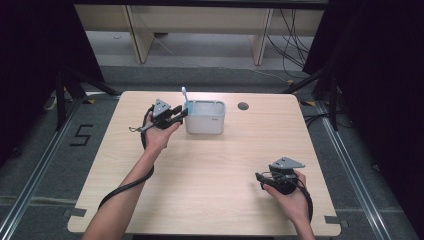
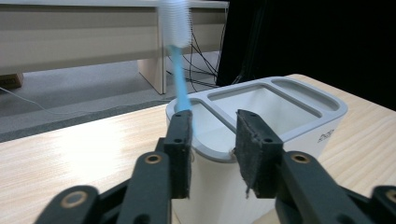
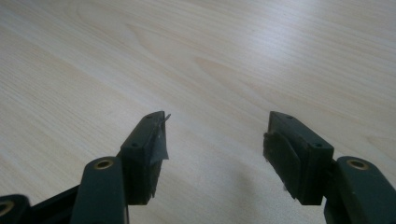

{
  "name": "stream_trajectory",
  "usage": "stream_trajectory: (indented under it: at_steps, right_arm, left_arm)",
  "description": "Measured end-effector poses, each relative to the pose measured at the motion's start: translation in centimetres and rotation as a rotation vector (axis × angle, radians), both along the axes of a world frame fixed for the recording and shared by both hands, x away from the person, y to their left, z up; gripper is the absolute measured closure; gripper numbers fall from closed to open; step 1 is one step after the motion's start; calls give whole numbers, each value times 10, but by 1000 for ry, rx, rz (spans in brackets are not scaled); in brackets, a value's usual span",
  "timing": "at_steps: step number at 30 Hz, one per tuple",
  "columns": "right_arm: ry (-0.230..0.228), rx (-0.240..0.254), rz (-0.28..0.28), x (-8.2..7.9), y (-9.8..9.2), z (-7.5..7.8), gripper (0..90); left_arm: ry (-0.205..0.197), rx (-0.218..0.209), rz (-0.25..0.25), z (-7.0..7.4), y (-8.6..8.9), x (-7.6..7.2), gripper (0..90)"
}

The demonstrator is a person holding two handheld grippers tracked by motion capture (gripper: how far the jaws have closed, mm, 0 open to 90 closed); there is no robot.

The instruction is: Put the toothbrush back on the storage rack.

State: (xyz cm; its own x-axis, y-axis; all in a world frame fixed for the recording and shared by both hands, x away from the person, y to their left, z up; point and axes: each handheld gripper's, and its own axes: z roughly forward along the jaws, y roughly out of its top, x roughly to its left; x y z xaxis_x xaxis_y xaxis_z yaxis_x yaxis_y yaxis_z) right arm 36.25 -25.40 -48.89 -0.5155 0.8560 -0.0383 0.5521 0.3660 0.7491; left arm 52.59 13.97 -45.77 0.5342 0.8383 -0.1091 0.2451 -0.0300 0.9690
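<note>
- The right hand-held gripper sits nearest, low over the front right part of the wooden counter, well apart from everything else. In the right gripper view its jaws stand spread wide, with bare wood grain between them and nothing in their gap.
- The person's left forearm reaches up the left side of the counter, with the black cable looping beside it.
- The left hand-held gripper is farther back, just beside the left wall of the white holder. In the left gripper view its jaws are parted, with the holder's rim behind the gap. The pads do not press on anything.
- The blue toothbrush stands nearly upright in the holder's left end compartment, its white bristle head uppermost. Its stem rises just behind the tip of the jaw seen on the left; whether they touch I cannot tell.
- Behind the holder, a small round dark cable port sits in the counter near the far edge.
</note>
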Motion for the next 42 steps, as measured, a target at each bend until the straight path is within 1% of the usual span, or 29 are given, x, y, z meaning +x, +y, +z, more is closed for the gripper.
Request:
stream_trajectory:
  at_steps: [2, 3, 4, 5, 7, 8, 9, 13, 14, 15, 16, 17, 19, 21, 26, 28, 29, 31, 32, 33, 35, 37, 38, 39, 42]
  right_arm:
    - [-10, -3, 11, 1, 0, 0, 391]
    - [-10, -3, 11, 1, 0, 0, 391]
    - [8, 6, -7, -1, 1, 1, 391]
    - [8, 6, -7, -1, 1, 1, 391]
    - [3, 4, -4, -1, 1, 1, 390]
    - [3, 4, -4, -1, 1, 1, 390]
    - [29, 25, -23, -2, 3, 1, 389]
    - [29, 25, -22, -2, 3, 0, 389]
    - [13, 7, -9, -1, 2, 1, 389]
    - [13, 14, -1, -1, 2, 0, 389]
    - [7, 11, 3, -1, 2, 0, 388]
    - [-4, -3, 4, 0, 1, 0, 389]
    - [-7, -3, 5, 0, 1, 0, 388]
    - [22, 16, -18, -2, 2, 1, 388]
    - [19, 19, -10, -2, 1, 1, 387]
    - [23, 23, -18, -2, 2, 1, 387]
    - [14, 17, -16, -2, 1, 1, 387]
    - [22, 18, -19, -2, 2, 1, 387]
    - [13, 16, -8, -1, 1, 0, 387]
    - [12, 12, -11, -2, 2, 0, 387]
    - [16, 15, -12, -2, 2, 0, 386]
    - [11, 10, -7, -1, 2, 0, 386]
    - [15, 10, -13, -2, 2, 1, 386]
    - [0, -9, 3, -1, 2, 0, 385]
    - [-2, -8, 2, -1, 2, 0, 385]
  left_arm:
    - [0, -4, 0, 1, 0, -1, 613]
    - [1, -4, -1, 1, 1, -3, 613]
    - [0, -6, -2, 2, 1, -4, 579]
    - [-1, -3, -5, 3, 2, -5, 579]
    - [-7, 6, -7, 3, 3, -8, 537]
    - [-5, 8, -4, 4, 4, -9, 537]
    - [0, 3, -4, 3, 5, -10, 512]
    - [12, 5, -1, 3, 8, -16, 480]
    - [13, 3, -5, 4, 8, -17, 461]
    - [17, 1, -7, 4, 9, -20, 453]
    - [17, 1, -7, 4, 9, -20, 446]
    - [22, 0, -7, 4, 9, -22, 441]
    - [30, 7, -14, 4, 11, -25, 434]
    - [36, 5, -19, 5, 11, -29, 419]
    - [47, 9, -24, 8, 14, -40, 405]
    - [47, 14, -27, 8, 15, -45, 402]
    - [45, 15, -28, 8, 16, -47, 401]
    - [51, 16, -33, 8, 17, -53, 401]
    - [54, 14, -36, 8, 19, -60, 400]
    - [54, 14, -36, 8, 19, -60, 400]
    - [61, 9, -35, 7, 20, -67, 399]
    - [63, 9, -38, 7, 21, -72, 398]
    - [64, 5, -37, 7, 21, -73, 397]
    - [67, 10, -40, 7, 22, -76, 395]
    - [64, 20, -48, 6, 24, -83, 395]
